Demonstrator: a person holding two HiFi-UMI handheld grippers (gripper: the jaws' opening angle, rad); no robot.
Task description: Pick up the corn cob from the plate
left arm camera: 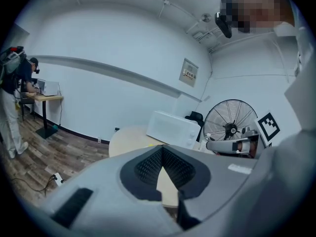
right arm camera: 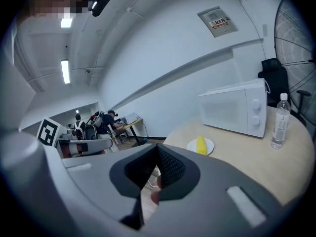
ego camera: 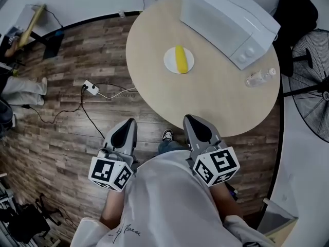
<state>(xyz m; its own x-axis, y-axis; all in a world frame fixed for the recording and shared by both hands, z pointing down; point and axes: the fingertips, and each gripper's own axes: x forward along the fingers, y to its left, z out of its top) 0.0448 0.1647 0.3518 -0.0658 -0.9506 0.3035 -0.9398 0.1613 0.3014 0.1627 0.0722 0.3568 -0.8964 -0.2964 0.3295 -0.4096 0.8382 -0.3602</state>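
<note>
Nearest, the left gripper (ego camera: 130, 121) and the right gripper (ego camera: 188, 117) are side by side in front of the person's body, each with jaws clenched together on nothing; the left one is over the wooden floor (ego camera: 67, 133), the right one's tip just at the near edge of the round pale table (ego camera: 216, 104); farther in, well apart from both, a small white plate (ego camera: 168, 62) carries the corn cob (ego camera: 180, 59); it is plain yellow, short and stubby, lying near-to-far across the plate, seemingly husked, though kernels are too small to make out; right of it stands a clear bottle (ego camera: 259, 78); farthest, a white microwave (ego camera: 231, 19).
</note>
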